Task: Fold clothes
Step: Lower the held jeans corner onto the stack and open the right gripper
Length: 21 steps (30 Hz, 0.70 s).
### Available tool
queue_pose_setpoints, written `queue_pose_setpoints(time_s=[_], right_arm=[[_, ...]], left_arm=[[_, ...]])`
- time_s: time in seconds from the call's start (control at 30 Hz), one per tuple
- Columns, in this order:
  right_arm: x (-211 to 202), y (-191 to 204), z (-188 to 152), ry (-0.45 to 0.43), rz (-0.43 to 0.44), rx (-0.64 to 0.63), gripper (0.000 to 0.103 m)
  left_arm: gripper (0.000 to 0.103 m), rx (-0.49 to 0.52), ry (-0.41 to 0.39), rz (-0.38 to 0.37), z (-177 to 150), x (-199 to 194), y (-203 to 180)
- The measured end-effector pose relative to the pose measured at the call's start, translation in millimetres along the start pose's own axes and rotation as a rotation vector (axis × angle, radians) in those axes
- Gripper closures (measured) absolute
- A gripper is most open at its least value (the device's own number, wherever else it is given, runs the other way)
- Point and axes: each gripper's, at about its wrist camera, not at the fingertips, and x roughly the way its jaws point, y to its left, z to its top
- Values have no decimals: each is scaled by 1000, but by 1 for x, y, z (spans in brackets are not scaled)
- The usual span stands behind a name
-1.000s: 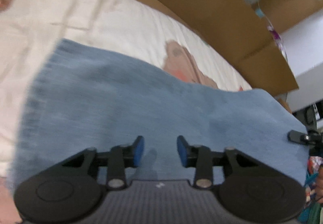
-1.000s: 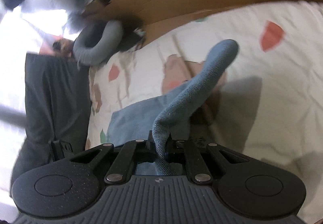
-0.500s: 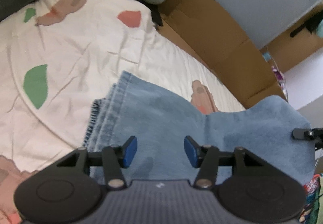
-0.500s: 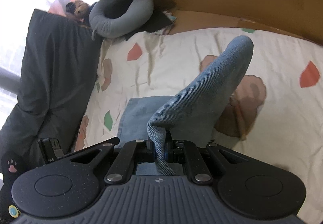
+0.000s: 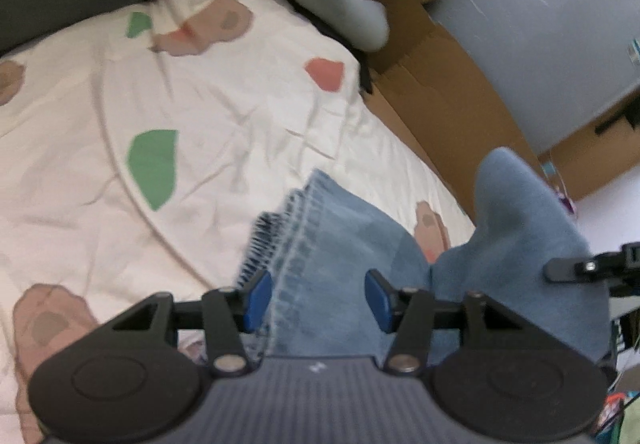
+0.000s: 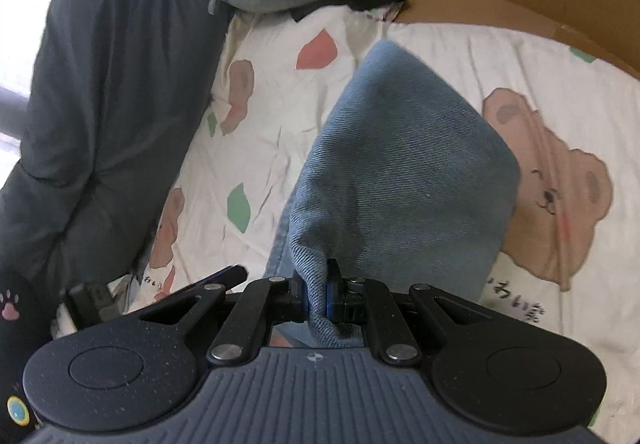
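Fold half-done: right gripper [image 6: 318,294] clamped on lifted denim garment [image 6: 400,164], left gripper [image 5: 318,298] half-open, empty, over its hem.

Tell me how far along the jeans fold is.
Partly done: the jeans lie on the sheet with hem edges stacked. In hand: the right gripper is shut on a bunched fold of denim, lifted off the bed. The left gripper is open above the hem, gripping nothing. Left: lay the lifted part over, release and smooth it.
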Motion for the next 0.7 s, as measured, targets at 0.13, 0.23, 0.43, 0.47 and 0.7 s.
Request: queue_pose_setpoints(time_s=[0.13, 0.23, 0.43, 0.47, 0.7], right_arm=[[20, 13, 1, 17, 1, -10, 97], [34, 21, 2, 32, 13, -18, 97], [74, 40, -3, 62, -20, -40, 97], [81, 43, -5, 64, -29, -43, 97], [116, 58, -15, 53, -67, -79, 96]], left_arm=[[49, -9, 0, 11, -2, -4, 8], [49, -30, -9, 21, -4, -9, 13], [49, -44, -20, 30, -9, -18, 18], [49, -45, -21, 31, -10, -20, 19], [49, -66, -39, 45, -11, -27, 24]])
